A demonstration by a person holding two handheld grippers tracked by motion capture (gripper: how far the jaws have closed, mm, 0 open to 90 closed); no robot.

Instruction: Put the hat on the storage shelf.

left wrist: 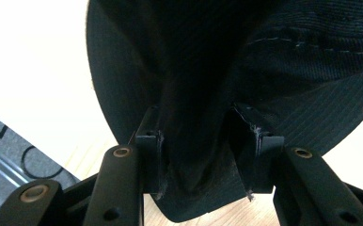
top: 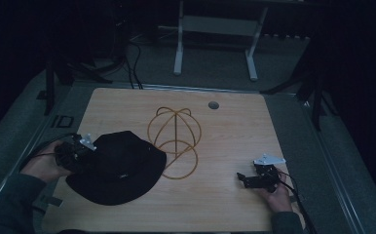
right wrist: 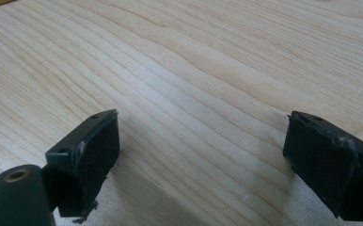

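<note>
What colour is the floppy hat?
Black. The hat shows best in the high view, lying on the pale wooden table.

The person is wearing dark grey-green sleeves (top: 10, 195). The left gripper (left wrist: 208, 141) is showing black jaws with brass-coloured rivets and frayed pad edges. The right gripper (top: 247, 179) is carrying a grey three-cornered plate, a thin cable trailing behind.

Light wood table (top: 235, 131) w/ black hat (top: 118, 168) (brim down) beside gold wire frame (top: 175, 141).

hat (top: 115, 168) left of wire frame (top: 175, 141), on table (top: 225, 204)
</note>
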